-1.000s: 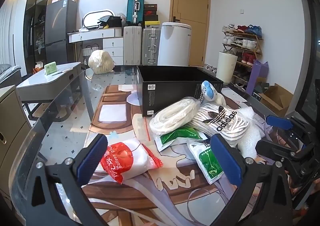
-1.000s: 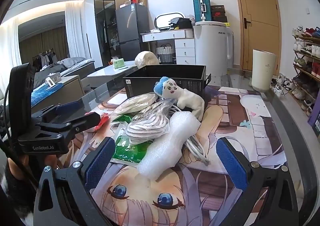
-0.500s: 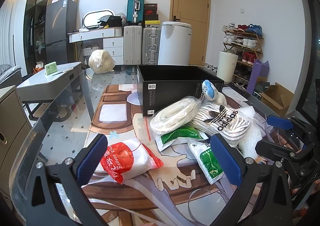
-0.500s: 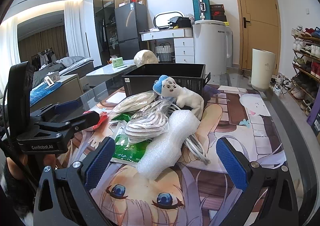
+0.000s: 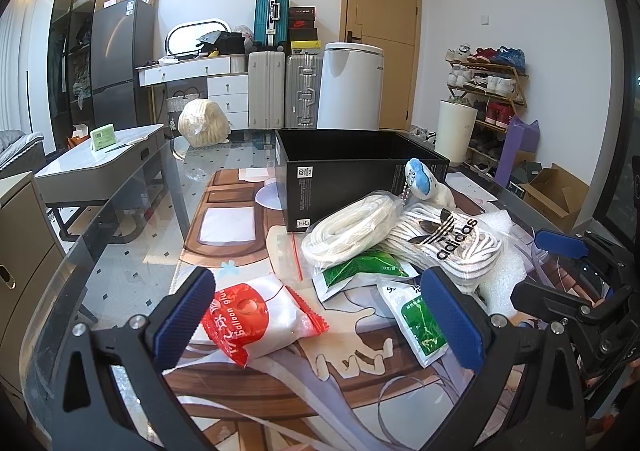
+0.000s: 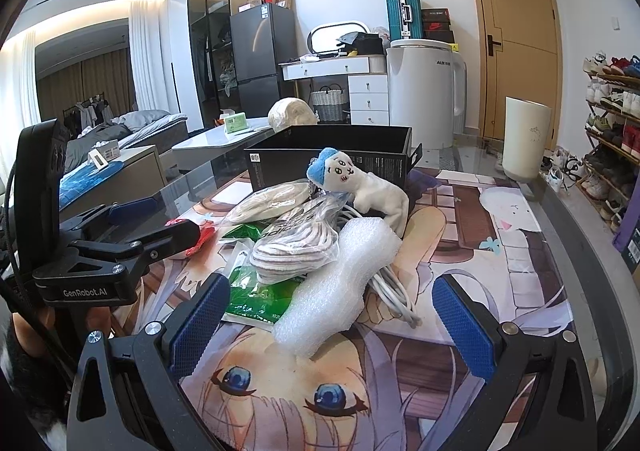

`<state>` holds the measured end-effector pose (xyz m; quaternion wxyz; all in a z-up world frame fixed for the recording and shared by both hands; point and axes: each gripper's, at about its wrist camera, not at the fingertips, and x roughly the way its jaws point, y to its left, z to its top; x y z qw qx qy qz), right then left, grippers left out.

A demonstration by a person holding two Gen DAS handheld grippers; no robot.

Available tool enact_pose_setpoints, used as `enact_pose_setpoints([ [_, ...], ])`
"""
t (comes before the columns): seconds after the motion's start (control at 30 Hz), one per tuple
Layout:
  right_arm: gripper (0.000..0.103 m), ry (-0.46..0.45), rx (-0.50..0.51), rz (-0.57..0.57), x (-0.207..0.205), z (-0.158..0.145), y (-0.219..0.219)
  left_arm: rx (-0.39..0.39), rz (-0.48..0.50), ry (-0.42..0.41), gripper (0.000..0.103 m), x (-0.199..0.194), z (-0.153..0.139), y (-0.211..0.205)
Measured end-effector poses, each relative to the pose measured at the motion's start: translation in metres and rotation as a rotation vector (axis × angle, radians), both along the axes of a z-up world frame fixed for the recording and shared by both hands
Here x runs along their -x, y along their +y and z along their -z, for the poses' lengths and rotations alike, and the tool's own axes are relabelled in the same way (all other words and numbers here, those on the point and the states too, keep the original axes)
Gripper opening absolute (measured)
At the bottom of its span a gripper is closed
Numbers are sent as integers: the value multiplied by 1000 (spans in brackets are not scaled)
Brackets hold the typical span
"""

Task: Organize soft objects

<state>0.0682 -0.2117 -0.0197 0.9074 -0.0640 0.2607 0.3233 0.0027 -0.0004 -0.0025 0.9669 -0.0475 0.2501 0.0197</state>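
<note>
A heap of soft things lies on a printed mat before an open black box (image 5: 360, 175) (image 6: 332, 159). It holds a red and white balloon glue pack (image 5: 256, 315), white rope in a bag (image 5: 352, 227), an adidas bag of striped cord (image 5: 448, 247) (image 6: 296, 251), green sachets (image 5: 424, 327) (image 6: 256, 299), a bubble wrap roll (image 6: 340, 287) and a white plush with a blue cap (image 6: 360, 187). My left gripper (image 5: 320, 315) is open, low over the glue pack. My right gripper (image 6: 332, 327) is open around the near end of the bubble wrap, not touching it.
The glass table's left edge (image 5: 120, 235) drops to a tiled floor. A white cable (image 6: 396, 299) trails from under the bubble wrap. A grey side table (image 5: 100, 167) stands at the left; a shoe rack (image 6: 612, 123) and a white bin (image 6: 524, 139) at the right.
Both grippers have barely moved; the views shift only slightly. Both stay open and no object has moved.
</note>
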Motion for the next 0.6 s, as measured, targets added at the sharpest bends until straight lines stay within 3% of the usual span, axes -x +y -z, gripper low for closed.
enact_pose_setpoints([
  [0.6, 102, -2, 1, 2, 0, 0, 1, -3, 0, 1, 103, 0, 0, 0],
])
